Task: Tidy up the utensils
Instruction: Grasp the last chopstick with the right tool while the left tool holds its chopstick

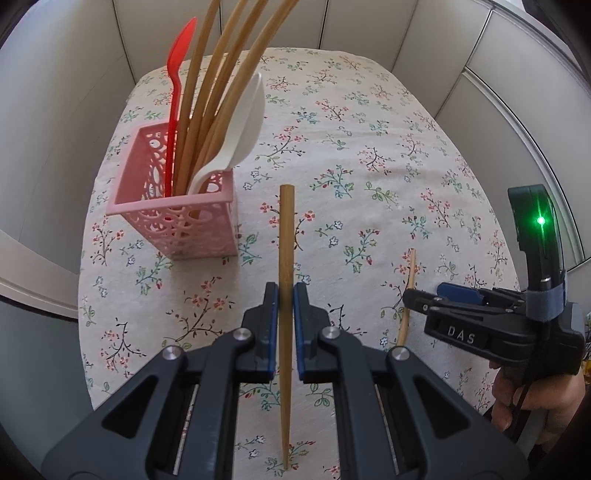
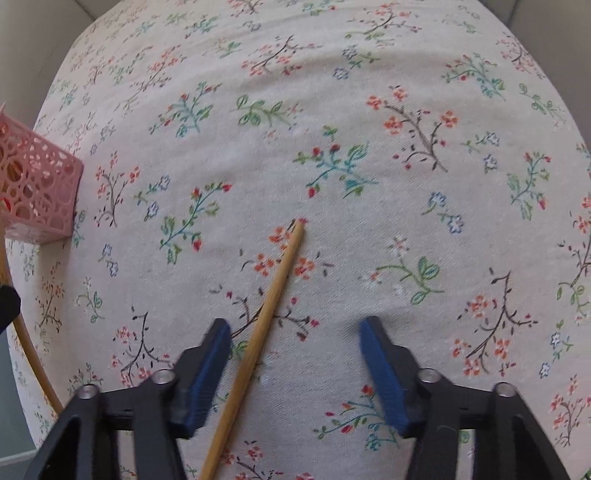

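Observation:
My left gripper (image 1: 285,295) is shut on a bamboo chopstick (image 1: 285,258) and holds it above the table, pointing forward. A pink lattice basket (image 1: 177,218) stands to its left front, holding several bamboo chopsticks (image 1: 207,96), a red spoon (image 1: 176,85) and a white spoon (image 1: 243,125). My right gripper (image 2: 295,347) is open just above the cloth, its fingers either side of a second chopstick (image 2: 266,314) lying flat. That chopstick (image 1: 408,295) and the right gripper (image 1: 413,297) also show in the left wrist view. The basket's corner (image 2: 37,184) shows at the right wrist view's left edge.
A floral tablecloth (image 1: 351,147) covers the table. White panel walls (image 1: 369,26) close in behind and on both sides. The table's left edge (image 1: 83,295) drops off near the basket.

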The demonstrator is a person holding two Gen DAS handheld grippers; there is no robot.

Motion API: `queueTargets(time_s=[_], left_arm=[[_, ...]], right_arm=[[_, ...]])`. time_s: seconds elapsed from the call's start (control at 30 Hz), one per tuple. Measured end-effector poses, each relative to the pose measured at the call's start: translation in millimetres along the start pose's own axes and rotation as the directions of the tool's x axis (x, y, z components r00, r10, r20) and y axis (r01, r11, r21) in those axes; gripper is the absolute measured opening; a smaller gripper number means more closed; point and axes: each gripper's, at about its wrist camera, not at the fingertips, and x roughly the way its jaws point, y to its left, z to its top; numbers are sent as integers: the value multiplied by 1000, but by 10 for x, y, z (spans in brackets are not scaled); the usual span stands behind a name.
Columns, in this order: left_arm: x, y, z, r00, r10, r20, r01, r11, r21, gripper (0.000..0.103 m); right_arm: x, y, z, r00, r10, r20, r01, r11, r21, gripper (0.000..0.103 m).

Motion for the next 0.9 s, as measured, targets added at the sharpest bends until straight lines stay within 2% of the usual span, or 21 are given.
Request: queueTargets(time_s=[0.13, 0.23, 0.4, 0.47, 0.5, 0.57, 0.67, 0.77, 0.9], left_arm=[[3, 3, 8, 1000, -2, -2, 2, 1000, -4, 9], [2, 4, 10, 1000, -2, -1, 2, 1000, -3, 9], [14, -19, 16, 1000, -2, -4, 2, 1000, -6, 9], [17, -18, 17, 1000, 0, -6, 0, 1000, -10, 9], [18, -17, 17, 1000, 0, -7, 0, 1000, -12, 9], [17, -9, 22, 1000, -1, -7, 1, 1000, -15, 9], [18, -3, 22, 1000, -1, -7, 0, 1000, -15, 9], [21, 9, 23, 1000, 1, -9, -1, 1000, -16, 9], [-2, 20, 23, 1000, -2, -3, 1, 1000, -19, 9]], right_arm=[[-29, -128, 63, 1000, 29, 6, -29, 999, 35, 33], [-44, -188, 99, 999, 45, 5, -46, 998, 37, 27], [8, -73, 121, 993, 117, -36, -116, 993, 11, 30], [31, 54, 78, 992, 120, -42, -120, 993, 11, 38], [34, 86, 72, 990, 133, -44, -133, 991, 19, 45], [38, 93, 83, 988, 147, -48, -145, 989, 30, 50], [45, 250, 47, 995, 90, -39, -91, 996, -19, 52], [59, 445, -1, 1000, 1, -7, -2, 995, -103, 50], [76, 605, -62, 995, -81, 53, 90, 974, -210, 29]])
